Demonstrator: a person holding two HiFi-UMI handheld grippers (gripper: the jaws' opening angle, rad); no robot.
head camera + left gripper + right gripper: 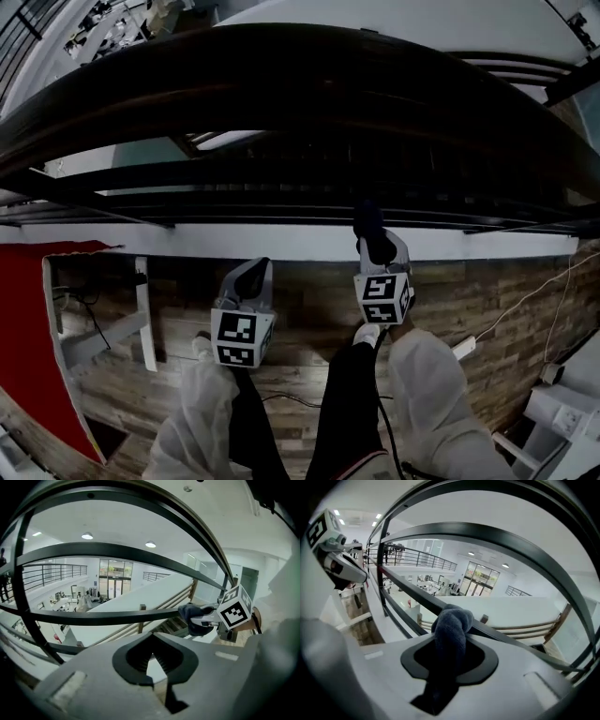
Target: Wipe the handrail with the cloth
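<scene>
A dark, broad handrail point(281, 75) arcs across the top of the head view, with thinner dark rails point(281, 202) below it. My right gripper point(377, 246) is shut on a dark blue cloth point(367, 223) and holds it up against one of the thin rails. In the right gripper view the bunched cloth point(452, 625) fills the jaws point(450, 654) and rests on a slanting rail point(408, 592). My left gripper point(249, 279) hangs lower and to the left, apart from the rails, shut with nothing in it point(152, 663). It looks across at the right gripper point(202, 620) and the cloth point(193, 617).
A wooden floor point(469, 300) lies under me, with a red panel point(23, 328) and a white frame point(141, 319) at the left. A white power strip point(463, 348) and cable lie at the right. Beyond the rails is an open atrium with a stair point(164, 606).
</scene>
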